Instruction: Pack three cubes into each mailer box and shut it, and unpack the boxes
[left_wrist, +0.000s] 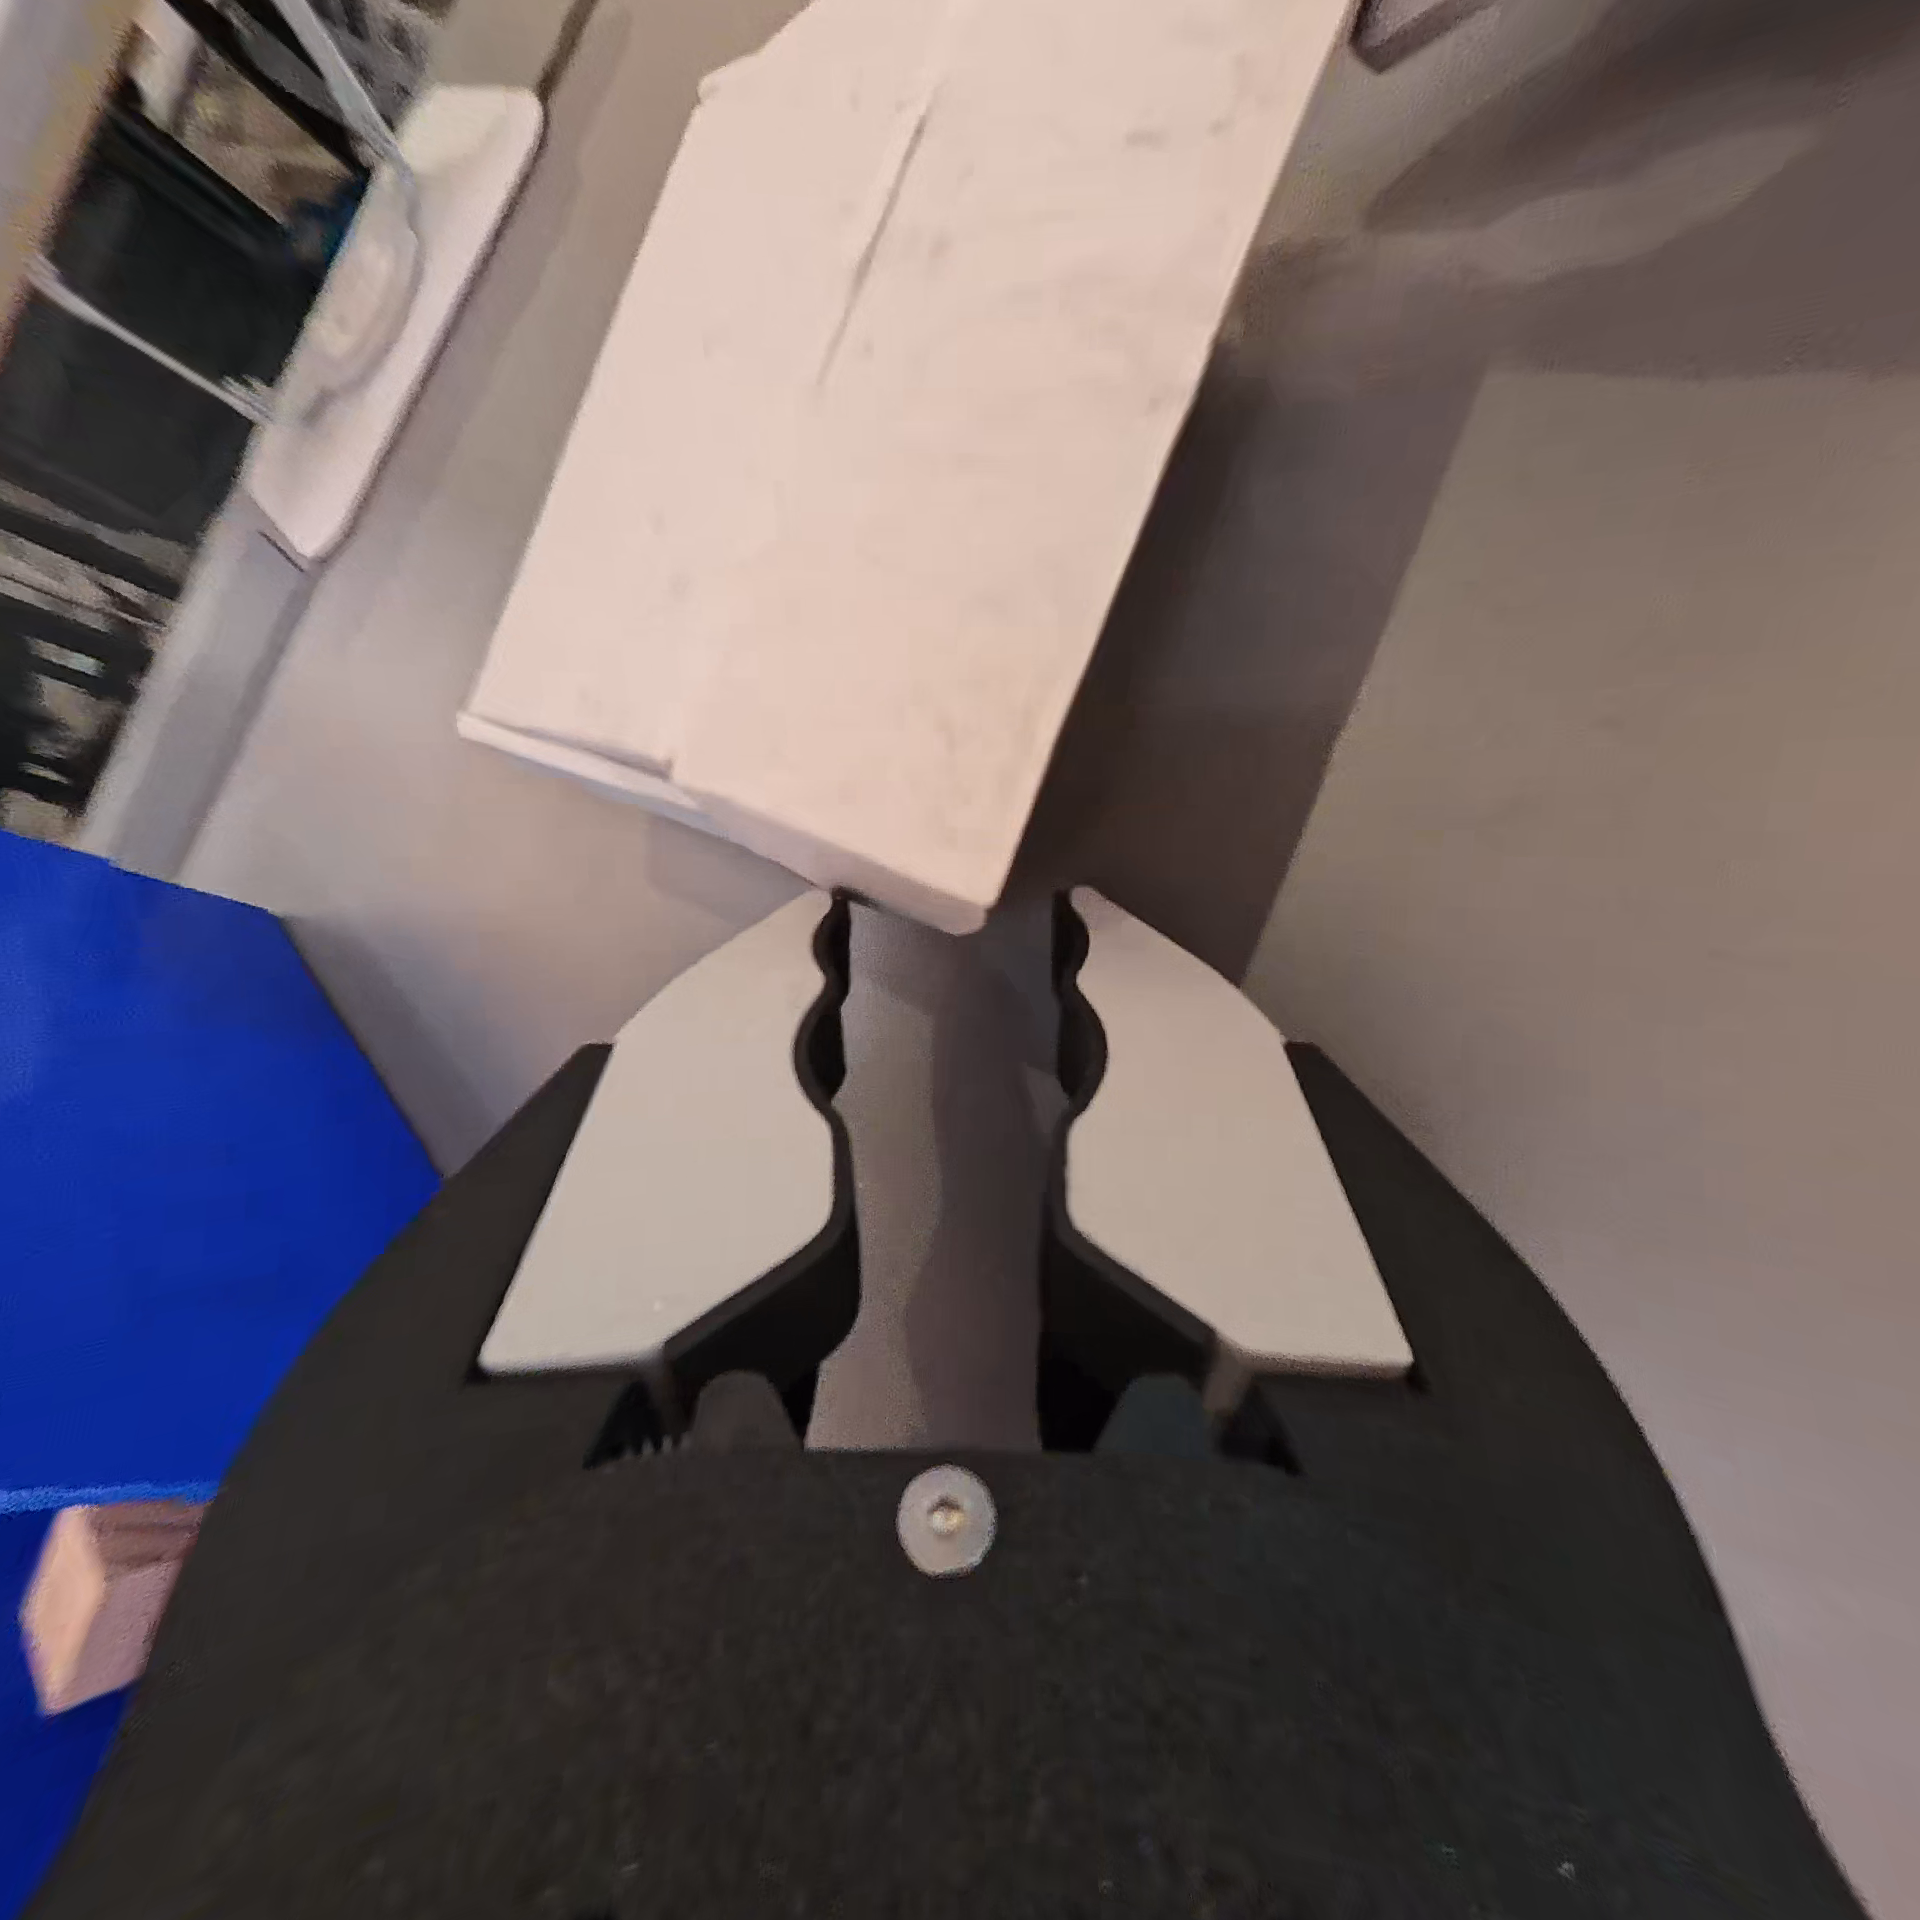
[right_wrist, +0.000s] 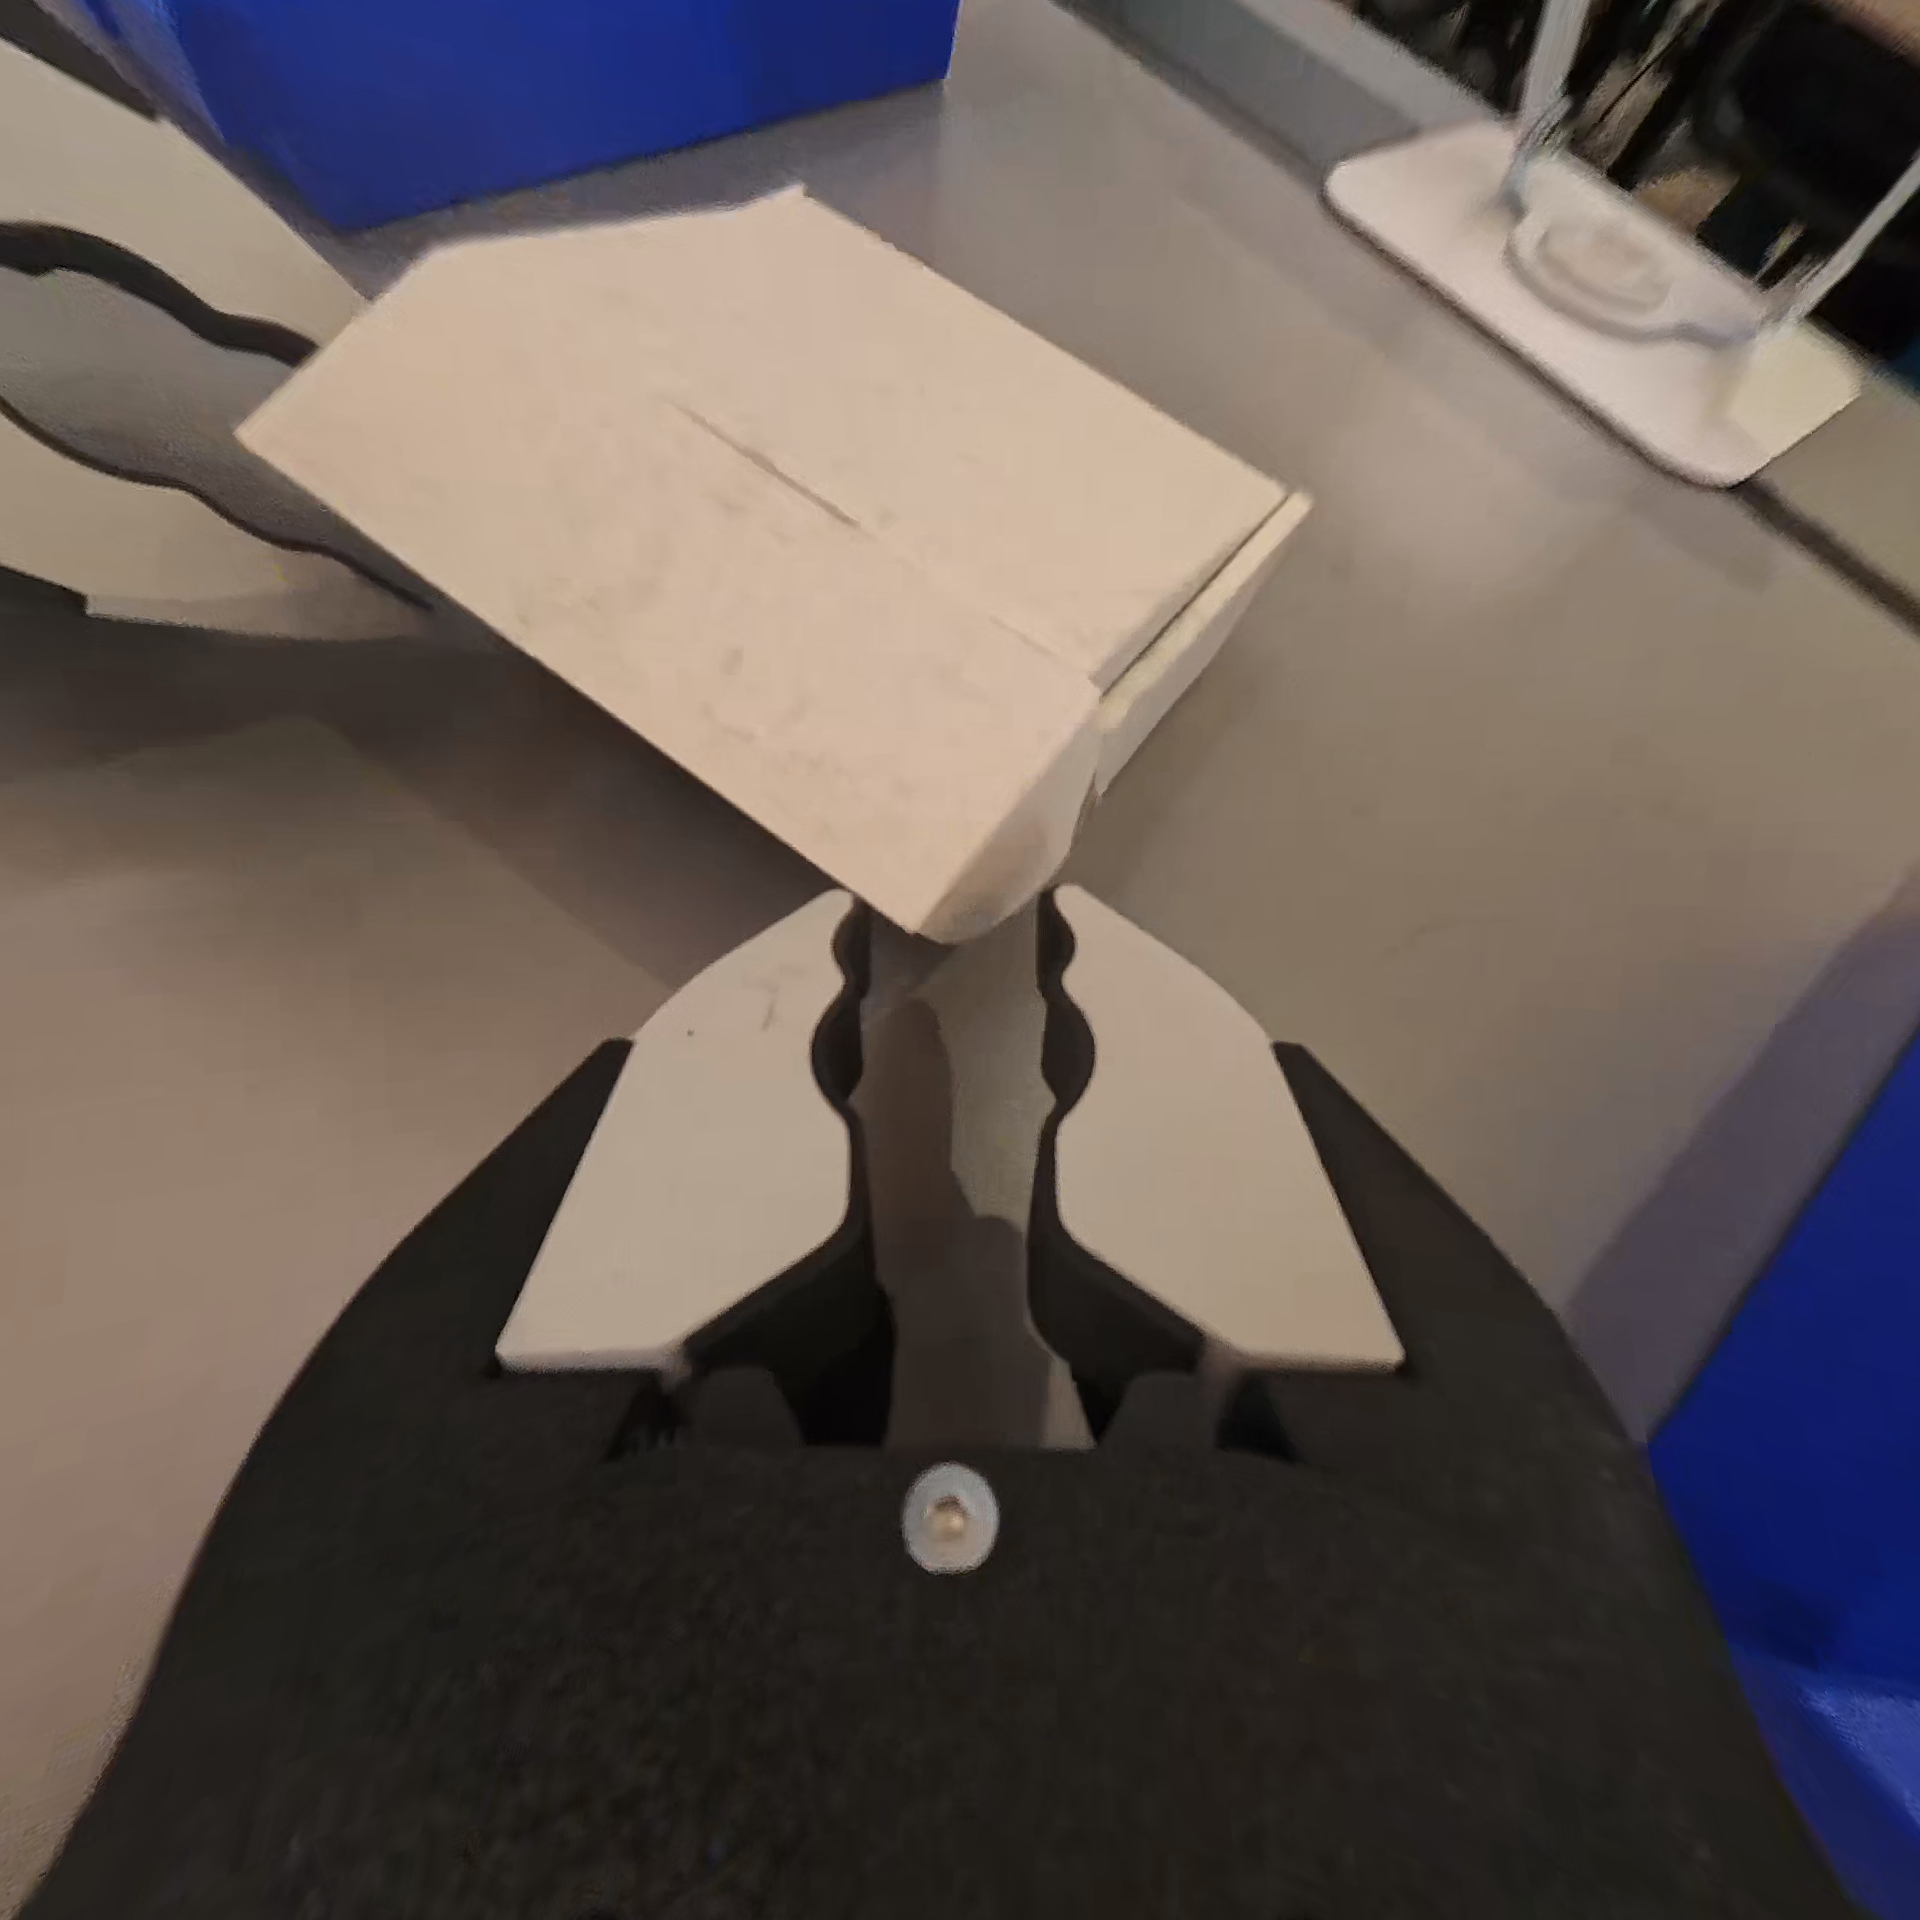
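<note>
The white mailer box lay closed on the grey worktop, between the two tongs. The left tongs were open by a narrow gap and held nothing; their tips were at one near corner of the box. The right tongs were open about as far, also empty, with the tips just beside another corner. A blue bin stood near, and a pale cube showed in it.
</note>
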